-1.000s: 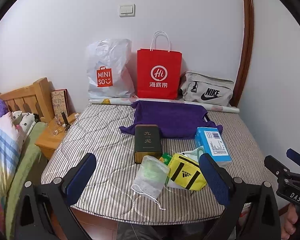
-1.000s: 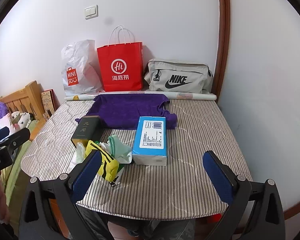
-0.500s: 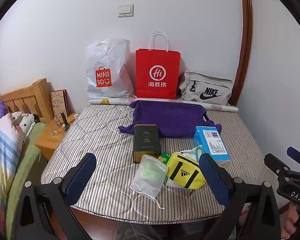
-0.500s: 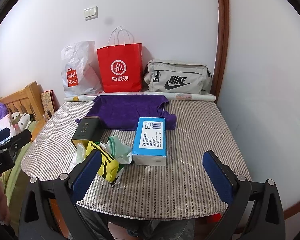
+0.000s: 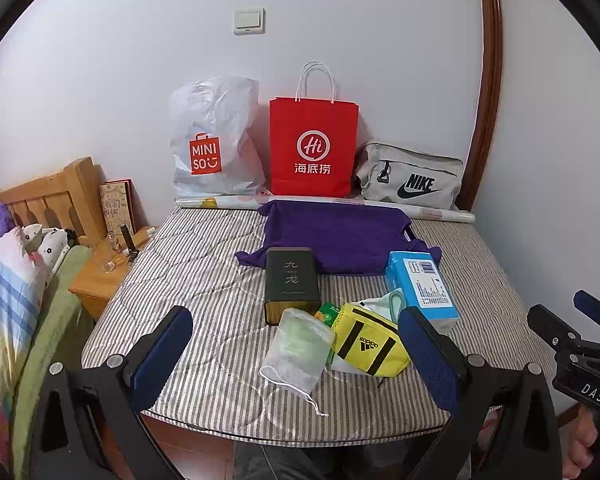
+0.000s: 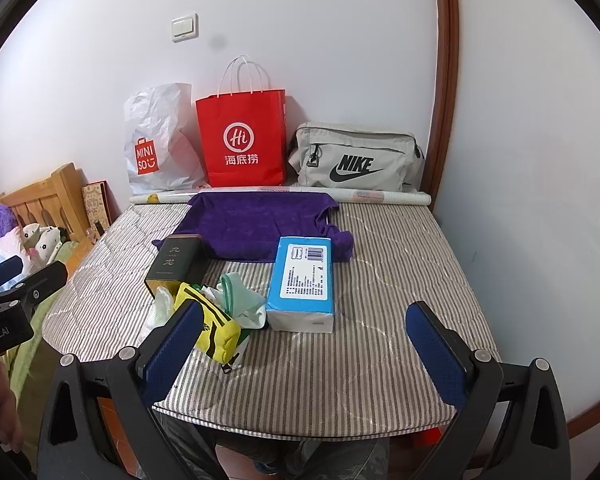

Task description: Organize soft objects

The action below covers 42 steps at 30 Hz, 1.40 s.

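1. Blue-padded left gripper (image 5: 300, 356): jaws spread wide, holding nothing, touching nothing.
2. Right gripper (image 6: 306, 350): likewise wide apart, empty.
3. Yellow pouch (image 5: 370, 342) and mesh bag (image 5: 300, 350) lie on striped mattress (image 5: 204, 280), near its front edge.

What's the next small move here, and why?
Probably ease the left gripper forward and down onto the mesh drawstring pouch: both grippers are open and empty, and the pouch lies nearest, between its fingers, soft and unobstructed on the striped mattress.
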Available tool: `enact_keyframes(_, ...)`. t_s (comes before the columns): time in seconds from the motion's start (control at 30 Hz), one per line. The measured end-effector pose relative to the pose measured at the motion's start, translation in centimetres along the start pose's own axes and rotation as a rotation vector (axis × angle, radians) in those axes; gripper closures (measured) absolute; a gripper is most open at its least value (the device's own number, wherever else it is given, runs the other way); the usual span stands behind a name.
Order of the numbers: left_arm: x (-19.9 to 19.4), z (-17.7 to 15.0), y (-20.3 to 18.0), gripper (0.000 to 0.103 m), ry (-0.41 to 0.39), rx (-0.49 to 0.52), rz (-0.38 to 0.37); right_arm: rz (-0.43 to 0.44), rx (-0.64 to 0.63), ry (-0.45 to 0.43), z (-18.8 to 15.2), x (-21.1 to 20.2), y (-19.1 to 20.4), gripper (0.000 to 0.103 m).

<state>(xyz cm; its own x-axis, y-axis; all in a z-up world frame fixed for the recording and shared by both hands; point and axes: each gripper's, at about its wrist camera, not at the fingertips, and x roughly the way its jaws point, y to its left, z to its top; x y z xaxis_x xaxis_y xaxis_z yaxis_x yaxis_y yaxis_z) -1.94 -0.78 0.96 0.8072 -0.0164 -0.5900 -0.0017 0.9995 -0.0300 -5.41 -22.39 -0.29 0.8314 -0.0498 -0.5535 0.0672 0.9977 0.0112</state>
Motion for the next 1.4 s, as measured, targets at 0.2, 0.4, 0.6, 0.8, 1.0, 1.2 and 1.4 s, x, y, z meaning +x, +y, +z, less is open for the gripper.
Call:
enact_keyframes(0.2,-0.3,-0.1,0.2,0.0,0.003,-0.001,0.003,-0.003,-0.005,-0.001,-0.1,-0.2,0.3,0.003)
enact_keyframes(0.4,-0.5,-0.1,0.3,0.0,0.003,0.0,0.0,-0.001,-0.008,-0.005,-0.1,-0.4,0.4,0.003)
enact_keyframes(0.6,-0.6,0.0,0.3,0.0,0.006,0.004,-0.002,-0.003,-0.012,-0.006,-0.1,-0.5,0.6,0.003)
enact_keyframes(0.8,-0.6,0.1,0.3,0.0,0.006,0.004,0.0,-0.003,-0.011,-0.005,-0.2,-0.6,0.6,0.003)
enact_keyframes(1.0,-0.6,0.1,0.3,0.0,0.005,0.005,0.0,0.0,-0.018,-0.005,-0.2,-0.6,0.9,0.003)
enact_keyframes(1.2,-0.7,0.1,0.2,0.0,0.005,0.014,0.0,-0.002,-0.016,-0.004,-0.2,-0.6,0.8,0.003)
enact_keyframes(1.4,-0.2,0.6,-0.5,0.0,0.004,0.057,0.014,-0.016,-0.043,0.008,-0.2,0.2,1.2,0.003)
